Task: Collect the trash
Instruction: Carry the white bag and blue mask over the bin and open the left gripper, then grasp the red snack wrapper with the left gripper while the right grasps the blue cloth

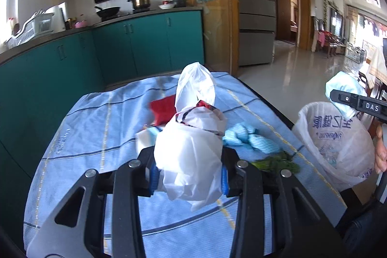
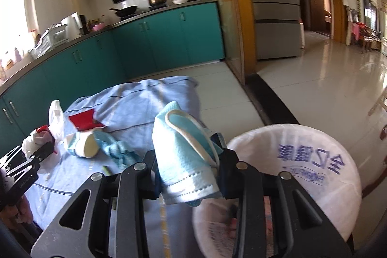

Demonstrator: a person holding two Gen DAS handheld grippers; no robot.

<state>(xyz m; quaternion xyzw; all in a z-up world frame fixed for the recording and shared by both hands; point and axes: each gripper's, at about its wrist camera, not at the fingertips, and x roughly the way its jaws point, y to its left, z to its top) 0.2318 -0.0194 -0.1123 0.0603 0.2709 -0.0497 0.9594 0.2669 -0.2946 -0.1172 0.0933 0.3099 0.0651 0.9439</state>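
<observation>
My left gripper (image 1: pixel 188 179) is shut on a crumpled white plastic bag (image 1: pixel 191 149) with red and black print, held above the blue checked tablecloth (image 1: pixel 96 127). My right gripper (image 2: pixel 186 177) is shut on a light blue face mask (image 2: pixel 183 156), just left of the rim of the bin lined with a white printed bag (image 2: pixel 302 161). That bin (image 1: pixel 338 144) also shows at the right of the left wrist view, with the mask (image 1: pixel 343 88) above it. On the cloth lie a red packet (image 2: pixel 83 121), a white and blue paper cup (image 2: pixel 83 144), a blue rag (image 2: pixel 116 149) and green leaves (image 1: pixel 278 161).
Teal kitchen cabinets (image 1: pixel 145 45) with a wok and a pot on the counter run behind the table. A grey fridge (image 2: pixel 275 16) stands at the back right. Glossy tiled floor (image 2: pixel 326 79) opens to the right. A hand (image 1: pixel 381 151) shows beside the bin.
</observation>
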